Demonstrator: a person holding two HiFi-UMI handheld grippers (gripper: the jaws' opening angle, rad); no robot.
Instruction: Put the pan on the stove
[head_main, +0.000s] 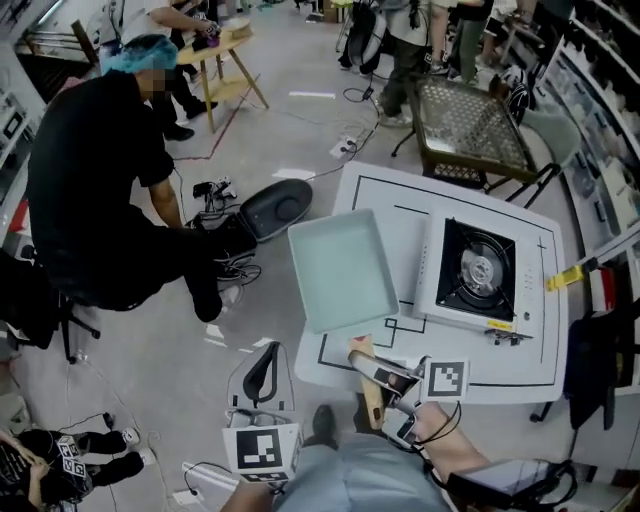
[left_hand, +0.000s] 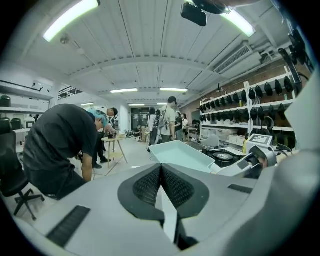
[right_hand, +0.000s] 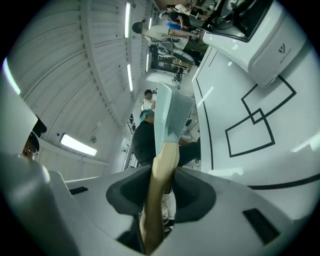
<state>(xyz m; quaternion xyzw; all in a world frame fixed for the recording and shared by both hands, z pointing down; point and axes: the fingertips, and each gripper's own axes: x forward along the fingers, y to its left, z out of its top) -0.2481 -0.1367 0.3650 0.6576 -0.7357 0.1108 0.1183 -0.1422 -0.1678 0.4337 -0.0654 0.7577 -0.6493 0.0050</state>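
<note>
A person's right tool (right_hand: 162, 187) pinches the wooden handle (head_main: 365, 372) of a pale green rectangular pan (head_main: 342, 268), apparently gripping that end so the body stays free for setting down. The pan hangs over the white surface's (head_main: 400, 195) left edge, beside the white portable stove (head_main: 480, 272), not on it. Its long axis runs from the handle away from the person, open side up. The left tool (left_hand: 161, 187) is pressed together, empty.

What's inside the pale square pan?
Nothing. The pan's pale bottom shows bare all over. The right gripper pinches its wooden handle. The bit of table right underneath is hidden.
</note>
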